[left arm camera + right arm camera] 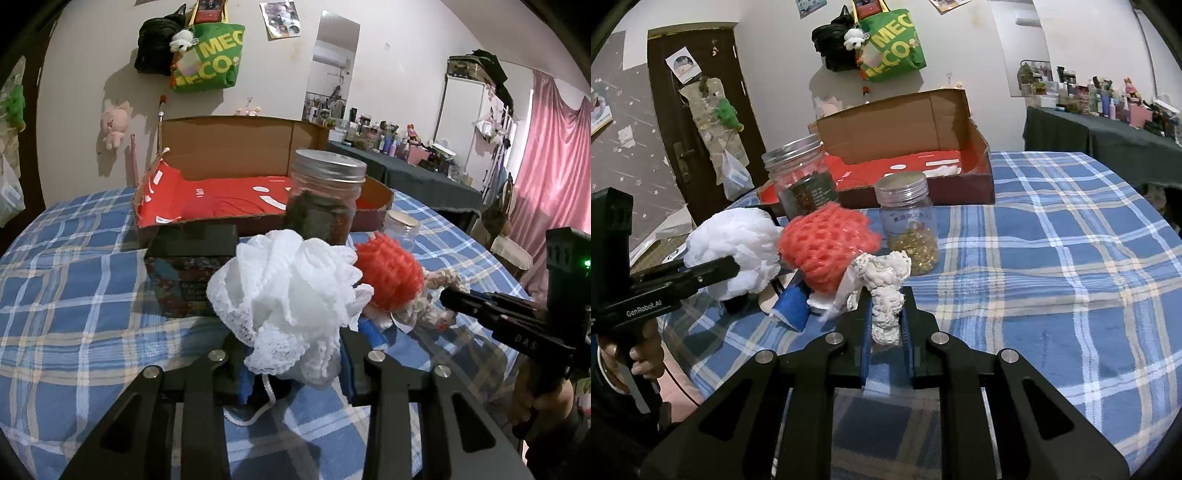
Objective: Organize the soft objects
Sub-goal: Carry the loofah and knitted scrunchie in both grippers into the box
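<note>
Checked counter (1052, 258) carrying open cardboard box (905, 122) at the back. White mesh puff (291, 295) pinched in left hand-held gripper (295, 369), angled downward, jaws partly closed. Beside it, orange net ball (827, 247). Cream crocheted piece (886, 295) clamped in right hand-held gripper (886, 332), tilted downward, jaws nearly together.

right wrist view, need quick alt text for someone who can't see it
The right gripper is shut on a cream crocheted yarn piece above a blue plaid tablecloth. Beside it lie an orange-red foam net and a white mesh bath pouf held by the left gripper, with two metal-lidded jars and an open cardboard box behind.
</note>
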A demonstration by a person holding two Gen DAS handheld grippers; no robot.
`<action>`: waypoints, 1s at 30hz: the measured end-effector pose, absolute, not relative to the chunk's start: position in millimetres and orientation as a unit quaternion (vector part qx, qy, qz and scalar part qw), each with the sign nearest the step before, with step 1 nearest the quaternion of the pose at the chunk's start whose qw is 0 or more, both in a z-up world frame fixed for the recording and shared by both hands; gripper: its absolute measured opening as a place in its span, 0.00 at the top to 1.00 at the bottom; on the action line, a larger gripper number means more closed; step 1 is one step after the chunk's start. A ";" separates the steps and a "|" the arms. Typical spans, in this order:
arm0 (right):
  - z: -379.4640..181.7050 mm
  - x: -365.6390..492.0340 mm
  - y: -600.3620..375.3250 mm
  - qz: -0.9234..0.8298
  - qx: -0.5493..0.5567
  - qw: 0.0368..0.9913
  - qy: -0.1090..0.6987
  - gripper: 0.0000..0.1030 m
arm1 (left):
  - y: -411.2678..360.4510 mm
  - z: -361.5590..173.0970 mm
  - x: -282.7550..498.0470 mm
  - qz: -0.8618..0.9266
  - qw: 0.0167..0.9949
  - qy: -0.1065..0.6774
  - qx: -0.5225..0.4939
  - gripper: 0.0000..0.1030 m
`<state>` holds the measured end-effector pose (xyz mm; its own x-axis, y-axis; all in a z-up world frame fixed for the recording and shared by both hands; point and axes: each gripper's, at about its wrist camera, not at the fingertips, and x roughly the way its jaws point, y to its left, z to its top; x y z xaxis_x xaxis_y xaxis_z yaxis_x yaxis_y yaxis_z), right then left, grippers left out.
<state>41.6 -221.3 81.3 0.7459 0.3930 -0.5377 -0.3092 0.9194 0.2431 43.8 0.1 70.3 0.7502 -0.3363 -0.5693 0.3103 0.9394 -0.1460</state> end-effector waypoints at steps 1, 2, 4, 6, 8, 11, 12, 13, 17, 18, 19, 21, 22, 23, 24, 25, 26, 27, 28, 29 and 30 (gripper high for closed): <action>81.9 41.7 -222.0 0.188 0.069 0.932 0.302 0.87 | 1.7 71.2 42.9 -0.171 0.936 0.307 -0.022 0.64; 84.1 40.6 -222.6 0.187 0.069 0.933 0.301 0.87 | 3.5 72.5 42.1 -0.171 0.936 0.306 -0.024 0.65; 88.4 39.6 -223.2 0.187 0.068 0.934 0.296 0.87 | 5.9 74.7 40.9 -0.172 0.936 0.305 -0.026 0.65; 92.7 38.4 -223.2 0.185 0.066 0.937 0.290 0.87 | 8.2 78.8 39.4 -0.171 0.938 0.300 -0.026 0.66; 99.8 36.3 -224.3 0.184 0.065 0.939 0.282 0.87 | 10.3 83.9 37.4 -0.172 0.940 0.295 -0.029 0.66; 109.7 34.7 -225.5 0.181 0.062 0.943 0.272 0.87 | 13.2 95.0 33.5 -0.171 0.943 0.283 -0.029 0.66; 112.8 34.5 -225.9 0.181 0.062 0.944 0.269 0.87 | 14.5 99.5 32.5 -0.170 0.945 0.277 -0.029 0.66; 117.3 34.3 -226.4 0.181 0.061 0.945 0.264 0.87 | 15.7 103.0 32.1 -0.169 0.946 0.274 -0.029 0.67; 130.7 36.3 -226.3 0.179 0.057 0.950 0.251 0.87 | 22.8 115.8 32.7 -0.162 0.952 0.260 -0.029 0.68; 134.0 37.2 -226.4 0.178 0.057 0.950 0.249 0.87 | 24.8 118.7 32.9 -0.161 0.952 0.257 -0.030 0.68; 137.8 38.9 -226.5 0.177 0.056 0.951 0.246 0.87 | 27.2 121.1 35.3 -0.160 0.953 0.256 -0.030 0.68; 143.9 42.1 -226.4 0.177 0.055 0.952 0.242 0.87 | 30.2 126.2 37.5 -0.157 0.954 0.252 -0.029 0.69; 146.5 44.0 -226.6 0.177 0.055 0.953 0.240 0.87 | 31.6 129.0 39.0 -0.157 0.955 0.250 -0.029 0.69; 150.1 46.1 -226.3 0.178 0.055 0.953 0.238 0.87 | 32.1 131.4 40.2 -0.157 0.956 0.248 -0.029 0.69; 153.2 48.6 -226.1 0.178 0.054 0.954 0.236 0.87 | 32.4 134.4 41.8 -0.157 0.956 0.246 -0.028 0.69; 157.0 51.6 -225.6 0.179 0.052 0.954 0.233 0.87 | 33.3 136.6 43.4 -0.156 0.957 0.244 -0.027 0.69; 159.9 53.7 -225.7 0.179 0.050 0.955 0.231 0.87 | 34.1 139.6 45.9 -0.155 0.957 0.242 -0.027 0.69; 162.8 56.0 -225.3 0.180 0.049 0.955 0.229 0.87 | 33.9 141.8 47.3 -0.155 0.958 0.241 -0.026 0.69; 166.5 59.8 -224.7 0.181 0.047 0.956 0.226 0.87 | 34.5 144.5 49.8 -0.155 0.958 0.240 -0.025 0.69; 169.4 62.8 -224.0 0.182 0.045 0.956 0.224 0.87 | 34.9 147.6 53.3 -0.155 0.958 0.238 -0.023 0.69; 172.3 66.2 -223.4 0.182 0.043 0.957 0.223 0.87 | 35.7 149.0 55.0 -0.155 0.959 0.237 -0.022 0.69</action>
